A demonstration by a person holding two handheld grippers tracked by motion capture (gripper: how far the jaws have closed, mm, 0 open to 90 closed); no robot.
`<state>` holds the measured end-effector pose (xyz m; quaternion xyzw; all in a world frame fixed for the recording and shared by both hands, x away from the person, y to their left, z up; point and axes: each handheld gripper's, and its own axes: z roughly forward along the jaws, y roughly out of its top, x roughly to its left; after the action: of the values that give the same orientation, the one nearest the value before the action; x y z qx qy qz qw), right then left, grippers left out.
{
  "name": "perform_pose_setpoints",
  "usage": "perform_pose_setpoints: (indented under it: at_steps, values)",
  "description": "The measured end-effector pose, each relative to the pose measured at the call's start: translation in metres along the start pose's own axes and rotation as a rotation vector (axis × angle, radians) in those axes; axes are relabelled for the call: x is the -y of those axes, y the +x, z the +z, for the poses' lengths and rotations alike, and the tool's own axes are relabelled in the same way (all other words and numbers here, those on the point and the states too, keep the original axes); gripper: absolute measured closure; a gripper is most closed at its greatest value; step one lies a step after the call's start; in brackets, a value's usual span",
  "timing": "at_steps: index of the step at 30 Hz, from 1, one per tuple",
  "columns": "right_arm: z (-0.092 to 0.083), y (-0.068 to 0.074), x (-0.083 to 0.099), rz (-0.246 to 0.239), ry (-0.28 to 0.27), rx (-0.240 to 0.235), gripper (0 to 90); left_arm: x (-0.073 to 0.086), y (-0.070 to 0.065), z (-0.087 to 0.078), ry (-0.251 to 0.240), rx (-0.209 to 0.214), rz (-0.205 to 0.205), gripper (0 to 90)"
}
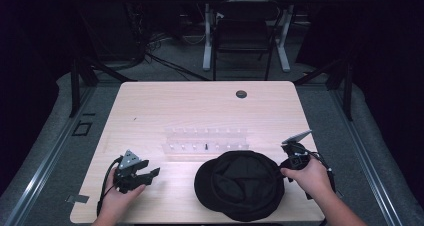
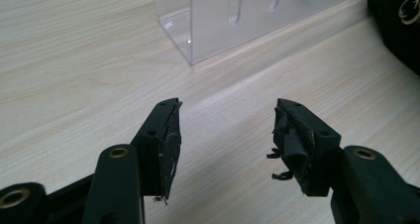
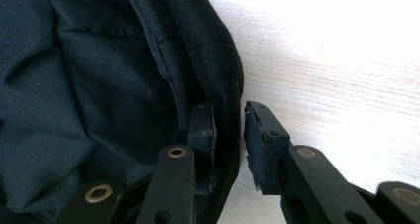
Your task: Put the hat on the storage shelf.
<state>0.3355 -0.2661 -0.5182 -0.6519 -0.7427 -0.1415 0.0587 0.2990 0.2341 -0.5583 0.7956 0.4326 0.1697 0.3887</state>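
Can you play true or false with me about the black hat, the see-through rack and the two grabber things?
1. The black hat lies on the table. True.
2. The right gripper has the hat's rim between its fingers. True.
3. The left gripper is holding the hat. False: its fingers are apart with nothing between them, over bare table.
4. The clear rack sits on top of the hat. False: it stands on the table behind the hat.
5. A chair stands beyond the table. True.

Black grippers: left gripper (image 1: 150, 173) grey-plated; right gripper (image 3: 229, 135) brass-riveted; cables trailing.
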Motion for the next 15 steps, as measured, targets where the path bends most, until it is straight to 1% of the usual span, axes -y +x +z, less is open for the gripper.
perform_pose_setpoints:
  at_steps: [1, 3, 4, 5, 6, 7, 8, 9, 10, 13, 15]
  values:
    - [0.0001, -0.0012, -0.0008, -0.006, 0.025, 0.003, 73.4, 0.0, 0.0, 0.0, 0.0, -0.001, 0.0, 44.5]
    - [0.0019, -0.0007, -0.0014, 0.009, 0.023, 0.002, 73.4, 0.0, 0.0, 0.0001, 0.001, 0.0, 0.001, 44.5]
    - [0.0017, -0.0016, -0.0022, 0.0, 0.042, -0.003, 73.6, 0.0, -0.0001, 0.0002, 0.0, 0.0, 0.001, 44.5]
    - [0.0036, -0.0014, -0.0019, 0.011, 0.029, -0.004, 73.9, -0.0001, -0.0001, 0.0001, 0.0, 0.0, 0.001, 44.5]
    - [0.0041, -0.0021, -0.0021, 0.007, 0.034, -0.008, 75.1, -0.0001, -0.0002, 0.0002, -0.001, 0.0, 0.001, 44.5]
    - [0.0033, -0.0032, -0.0028, -0.007, 0.055, -0.007, 76.6, -0.0001, -0.0001, 0.0002, -0.001, -0.001, 0.002, 44.5]
    - [0.005, -0.0022, -0.0022, 0.014, 0.033, -0.02, 78.9, -0.0001, -0.0001, 0.0003, 0.0, 0.0, 0.001, 44.5]
    - [0.0029, -0.0032, -0.0035, -0.011, 0.067, -0.015, 80.2, -0.0001, 0.0, 0.0003, 0.0, 0.0, 0.001, 44.5]
    - [0.0043, -0.0014, -0.0029, 0.013, 0.044, -0.022, 81.1, -0.0001, 0.0, 0.0003, 0.001, 0.0, 0.002, 44.5]
    - [0.0048, -0.0008, -0.0028, 0.015, 0.044, -0.03, 83.6, -0.0001, 0.0001, 0.0003, 0.001, 0.001, 0.001, 44.5]
    - [0.0039, -0.0016, -0.0028, 0.007, 0.056, -0.03, 85.2, -0.0001, 0.0001, 0.0001, 0.0, 0.0, 0.001, 44.5]
